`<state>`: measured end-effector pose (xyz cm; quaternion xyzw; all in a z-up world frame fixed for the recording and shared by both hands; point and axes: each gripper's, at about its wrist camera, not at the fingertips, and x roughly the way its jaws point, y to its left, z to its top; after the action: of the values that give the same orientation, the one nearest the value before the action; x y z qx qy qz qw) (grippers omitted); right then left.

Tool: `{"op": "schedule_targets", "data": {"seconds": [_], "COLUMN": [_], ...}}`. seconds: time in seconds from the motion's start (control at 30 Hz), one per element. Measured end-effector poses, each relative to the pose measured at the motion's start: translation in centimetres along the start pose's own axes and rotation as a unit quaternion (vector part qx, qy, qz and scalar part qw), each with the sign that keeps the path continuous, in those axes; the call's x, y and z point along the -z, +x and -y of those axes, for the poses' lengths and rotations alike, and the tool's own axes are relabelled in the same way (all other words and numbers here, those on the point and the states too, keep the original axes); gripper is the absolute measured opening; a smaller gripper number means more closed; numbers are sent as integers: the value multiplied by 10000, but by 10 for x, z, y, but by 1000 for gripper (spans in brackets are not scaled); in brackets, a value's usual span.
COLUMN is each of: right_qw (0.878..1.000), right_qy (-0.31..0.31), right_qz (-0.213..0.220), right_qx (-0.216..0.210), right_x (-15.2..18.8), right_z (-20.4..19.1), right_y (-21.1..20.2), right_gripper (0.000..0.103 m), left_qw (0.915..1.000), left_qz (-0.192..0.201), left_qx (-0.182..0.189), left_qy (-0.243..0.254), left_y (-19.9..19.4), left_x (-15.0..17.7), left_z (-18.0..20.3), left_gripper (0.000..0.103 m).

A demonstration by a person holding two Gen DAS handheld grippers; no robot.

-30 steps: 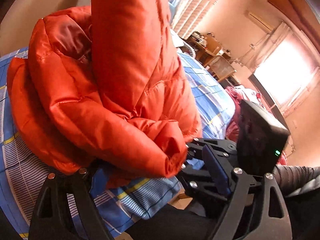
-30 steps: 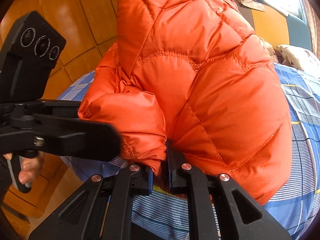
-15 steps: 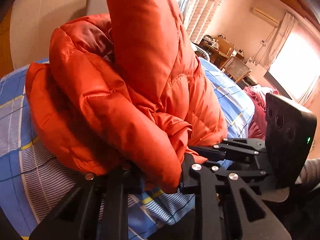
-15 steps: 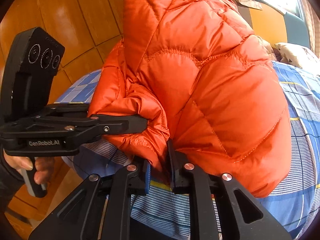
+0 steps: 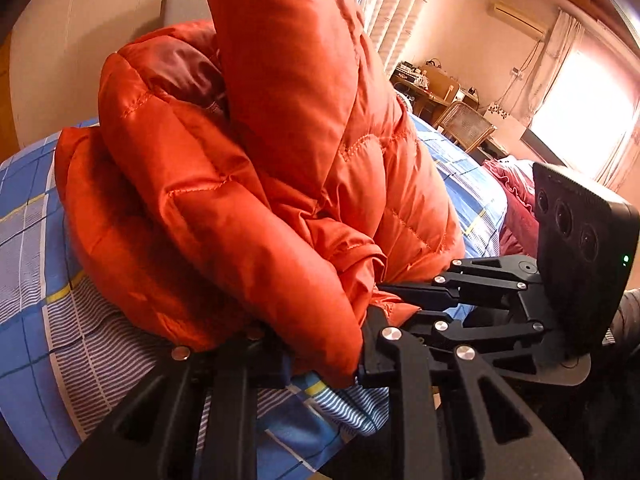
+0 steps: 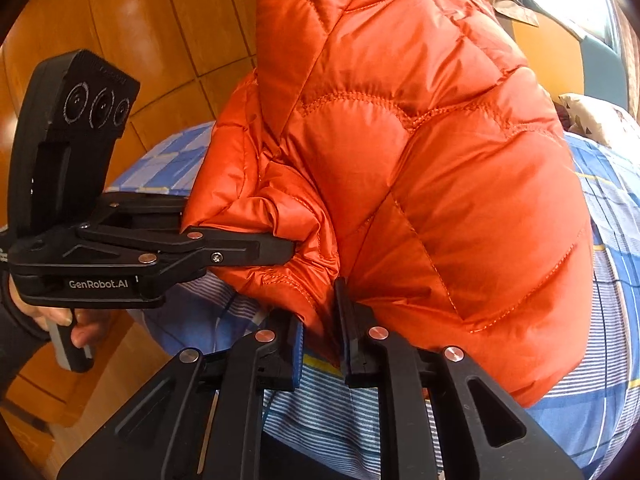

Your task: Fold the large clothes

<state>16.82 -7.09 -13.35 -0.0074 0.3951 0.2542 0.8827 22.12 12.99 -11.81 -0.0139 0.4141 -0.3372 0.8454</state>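
An orange quilted puffer jacket (image 5: 280, 168) lies bunched in a tall heap on a blue checked bedsheet (image 5: 36, 280); it also fills the right wrist view (image 6: 420, 160). My left gripper (image 5: 324, 356) is shut on a puffy fold of the jacket at its near edge. My right gripper (image 6: 320, 332) is shut on a thin hem of the jacket just beside it. Each gripper shows in the other's view, the right one (image 5: 404, 300) and the left one (image 6: 280, 248), both reaching into the same bunched edge.
The bedsheet (image 6: 608, 240) covers a bed whose near edge runs under both grippers. Wooden floor (image 6: 140, 32) lies to the left. A dark red cloth (image 5: 516, 200), a desk with a wicker chair (image 5: 464, 124) and curtained windows stand beyond the bed.
My left gripper moved in from open and closed on the jacket's near fold. The right gripper kept its hold; the two grippers have come closer together.
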Motion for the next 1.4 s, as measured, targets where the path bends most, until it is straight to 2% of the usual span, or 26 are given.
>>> {"op": "schedule_targets", "data": {"seconds": [0.2,0.43,0.53,0.7,0.9,1.17,1.4], "right_qw": [9993,9988,9989,9984,9954,9921,9894], "right_qy": [-285,-343,-257,294,66,81,940], "right_qz": [-164,-161,-120,-8,164,217,225], "right_qx": [165,319,360,489,938,1231,1085], "right_x": [0,-2,-1,5,13,17,15], "right_z": [-21,-34,-37,-33,-52,-74,-74], "right_y": [15,23,21,17,26,39,58], "right_gripper": [13,14,14,14,14,14,14], "left_qw": [9999,9999,9999,9967,9890,9868,9827], "left_qz": [-98,25,45,-217,-494,-619,-769], "left_qx": [-34,-1,-91,-335,-487,-515,-560], "left_qy": [-65,-140,13,709,1308,1405,1587], "left_y": [7,11,7,9,15,21,30], "left_x": [12,19,22,15,10,5,-1], "left_z": [-14,-14,-15,0,3,7,11], "left_gripper": [17,18,18,19,19,20,20]}}
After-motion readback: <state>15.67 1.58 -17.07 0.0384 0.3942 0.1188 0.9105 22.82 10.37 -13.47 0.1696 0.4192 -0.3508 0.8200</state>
